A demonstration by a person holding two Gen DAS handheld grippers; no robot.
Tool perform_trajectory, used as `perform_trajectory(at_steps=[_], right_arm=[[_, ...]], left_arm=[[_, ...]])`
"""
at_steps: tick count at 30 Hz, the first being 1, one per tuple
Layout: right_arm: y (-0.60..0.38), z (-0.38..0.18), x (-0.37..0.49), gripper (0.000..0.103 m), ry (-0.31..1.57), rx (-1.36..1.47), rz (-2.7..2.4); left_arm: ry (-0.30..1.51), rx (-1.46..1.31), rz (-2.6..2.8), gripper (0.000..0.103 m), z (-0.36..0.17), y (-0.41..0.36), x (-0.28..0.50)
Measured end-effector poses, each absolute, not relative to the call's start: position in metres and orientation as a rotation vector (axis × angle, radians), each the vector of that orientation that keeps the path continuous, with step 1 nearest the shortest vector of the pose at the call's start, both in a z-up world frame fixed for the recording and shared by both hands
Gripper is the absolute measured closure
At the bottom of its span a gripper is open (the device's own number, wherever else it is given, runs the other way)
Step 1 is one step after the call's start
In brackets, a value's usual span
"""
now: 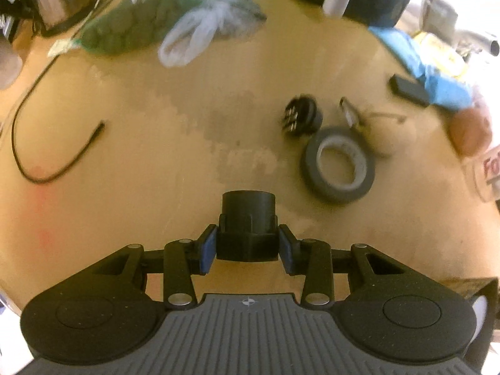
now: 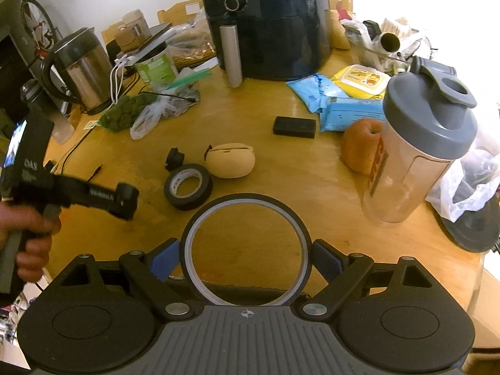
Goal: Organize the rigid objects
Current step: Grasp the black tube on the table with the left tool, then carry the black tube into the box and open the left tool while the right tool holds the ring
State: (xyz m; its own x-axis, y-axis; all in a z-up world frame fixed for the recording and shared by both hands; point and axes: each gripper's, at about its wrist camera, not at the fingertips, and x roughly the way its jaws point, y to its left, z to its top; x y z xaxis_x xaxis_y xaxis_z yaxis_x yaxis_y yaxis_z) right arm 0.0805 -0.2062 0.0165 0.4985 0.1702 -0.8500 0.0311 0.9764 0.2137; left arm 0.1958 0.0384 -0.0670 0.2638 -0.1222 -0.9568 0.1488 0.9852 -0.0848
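Note:
My left gripper (image 1: 247,243) is shut on a black plastic cylinder part (image 1: 247,215), held above the wooden table (image 1: 140,172). The left gripper also shows in the right wrist view (image 2: 125,200) at the left, held by a hand. My right gripper (image 2: 245,254) is shut on a large thin black tape ring (image 2: 246,200), upright between the blue pads. A black tape roll (image 1: 339,164) (image 2: 188,186) lies flat on the table. A small black round part (image 1: 301,115) (image 2: 175,157) sits just behind it. A black rectangular block (image 1: 409,89) (image 2: 294,126) lies further back.
A tan pouch (image 2: 231,159), an apple (image 2: 359,147), a shaker bottle (image 2: 418,153), blue packets (image 2: 350,112), a black air fryer (image 2: 265,22), a steel kettle (image 2: 81,68), a bag of green balls (image 2: 128,112) and a black cable (image 1: 47,162) crowd the table.

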Motion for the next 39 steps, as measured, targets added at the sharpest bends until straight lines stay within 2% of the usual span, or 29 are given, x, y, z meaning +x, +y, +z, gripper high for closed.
perform_trajectory(at_steps=[12, 30, 39], right_arm=[[-0.21, 0.021, 0.066, 0.012, 1.048, 0.205, 0.087], [-0.223, 0.02, 0.046, 0.012, 1.05, 0.222, 0.127], [-0.226, 0.02, 0.037, 0.012, 1.043, 0.224, 0.168]], left_arm=[[1.28, 0.009, -0.173, 0.063, -0.069, 0.039, 0.19], [1.136, -0.022, -0.237, 0.063, 0.004, 0.019, 0.143], [1.129, -0.051, -0.27, 0.063, 0.021, 0.009, 0.109]])
